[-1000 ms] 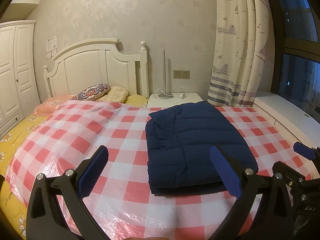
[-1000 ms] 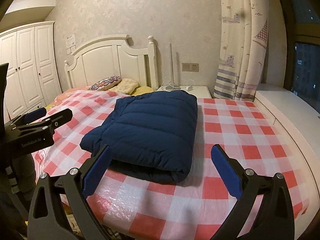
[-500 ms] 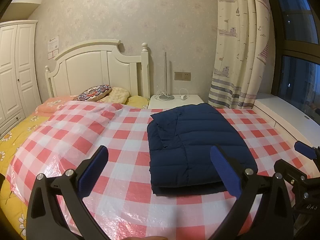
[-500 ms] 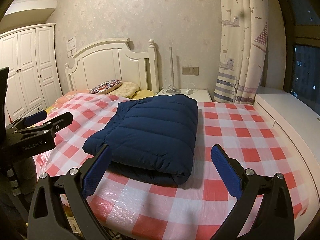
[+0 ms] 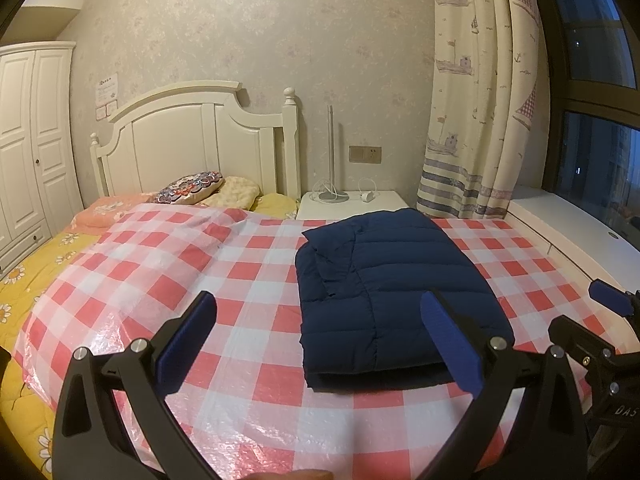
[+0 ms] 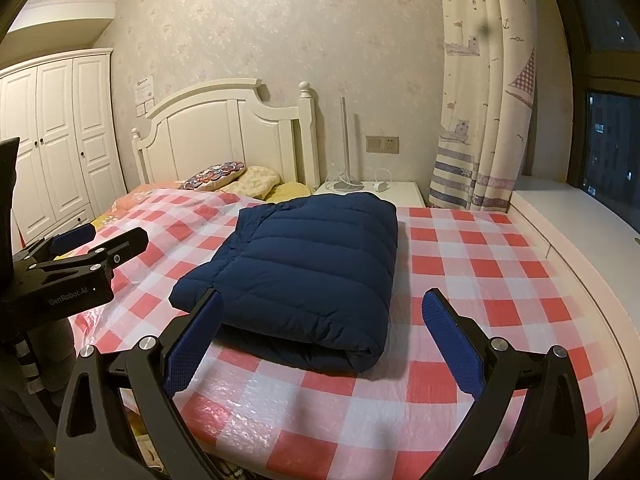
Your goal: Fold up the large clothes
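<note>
A navy quilted down jacket [image 5: 388, 292] lies folded into a flat rectangle on the red-and-white checked plastic sheet [image 5: 248, 280] that covers the bed; it also shows in the right wrist view [image 6: 308, 264]. My left gripper [image 5: 320, 340] is open and empty, held above the sheet near the bed's front edge, left of the jacket. My right gripper [image 6: 320, 340] is open and empty, held short of the jacket's near folded edge. Each gripper shows at the edge of the other's view: the right one [image 5: 600, 344], the left one [image 6: 80, 264].
A white headboard [image 5: 200, 144] and pillows [image 5: 192, 188] are at the far end. A white nightstand [image 5: 352, 204] with a lamp stands beside the bed. Curtains [image 5: 476, 120] and a window sill [image 5: 580, 232] are at the right. A white wardrobe [image 5: 28, 152] is at the left.
Both grippers have drawn back and risen slightly from the bed, so the jacket looks a little farther. The jacket has not moved. Both grippers stay open.
</note>
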